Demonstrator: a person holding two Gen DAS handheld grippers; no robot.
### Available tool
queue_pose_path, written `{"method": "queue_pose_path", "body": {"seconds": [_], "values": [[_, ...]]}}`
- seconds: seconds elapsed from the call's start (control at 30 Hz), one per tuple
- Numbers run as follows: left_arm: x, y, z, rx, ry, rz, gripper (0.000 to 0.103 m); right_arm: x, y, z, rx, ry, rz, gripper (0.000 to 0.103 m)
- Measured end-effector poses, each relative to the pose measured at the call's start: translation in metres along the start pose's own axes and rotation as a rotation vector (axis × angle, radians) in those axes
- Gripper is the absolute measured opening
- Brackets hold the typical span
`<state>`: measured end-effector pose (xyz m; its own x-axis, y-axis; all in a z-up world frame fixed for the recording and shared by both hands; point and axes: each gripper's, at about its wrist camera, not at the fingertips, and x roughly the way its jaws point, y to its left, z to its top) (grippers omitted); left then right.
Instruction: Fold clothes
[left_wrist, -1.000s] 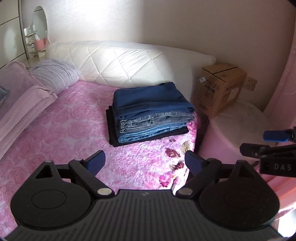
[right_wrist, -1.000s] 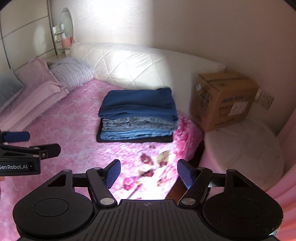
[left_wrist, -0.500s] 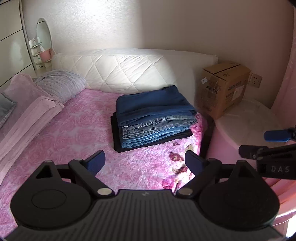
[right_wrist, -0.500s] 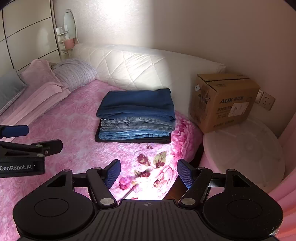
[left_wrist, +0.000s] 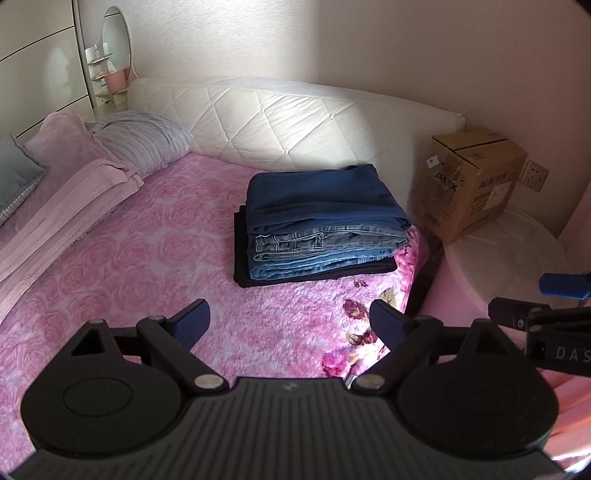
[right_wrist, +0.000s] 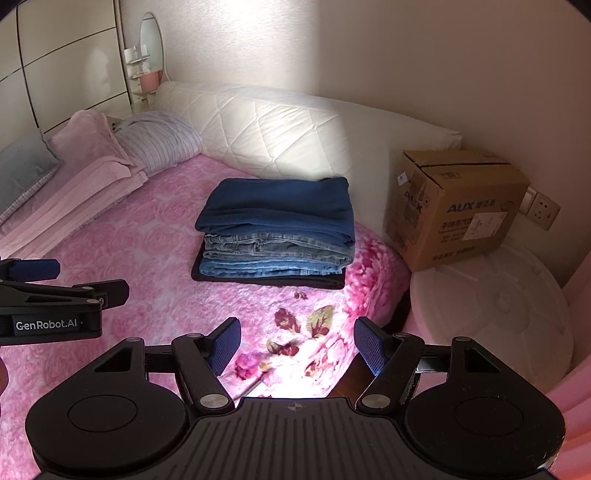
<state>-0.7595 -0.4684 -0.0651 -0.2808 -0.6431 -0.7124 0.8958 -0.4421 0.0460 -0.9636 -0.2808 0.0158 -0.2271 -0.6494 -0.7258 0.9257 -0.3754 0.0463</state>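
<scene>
- Your neat stack of folded clothes (left_wrist: 321, 225) sits on the fluffy pink rose-patterned bedspread (left_wrist: 140, 266), near the bed's right edge and just in front of the white quilted headboard (left_wrist: 288, 122).
- The stack has a dark navy garment on top, lighter blue denim jeans in the middle with waistband and button showing, and a flat black piece underneath, edges squared.
- Your left gripper (left_wrist: 290, 323) is spread wide with nothing between its blue pads.
- Your right gripper (right_wrist: 297, 345) is likewise released and empty.
- A brown cardboard box (right_wrist: 458, 206) stands right of the bed.
</scene>
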Motion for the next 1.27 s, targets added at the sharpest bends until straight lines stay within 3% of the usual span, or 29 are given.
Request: {"method": "queue_pose_path", "body": {"seconds": [0.7, 1.27], "values": [[0.05, -0.011, 0.001, -0.034, 0.034, 0.09, 0.092, 0.058, -0.024, 0.011, -0.035, 0.031, 0.025, 0.071], [0.06, -0.023, 0.003, -0.033, 0.03, 0.108, 0.095, 0.071, -0.035, 0.011, -0.048, 0.057, 0.05, 0.071]]}}
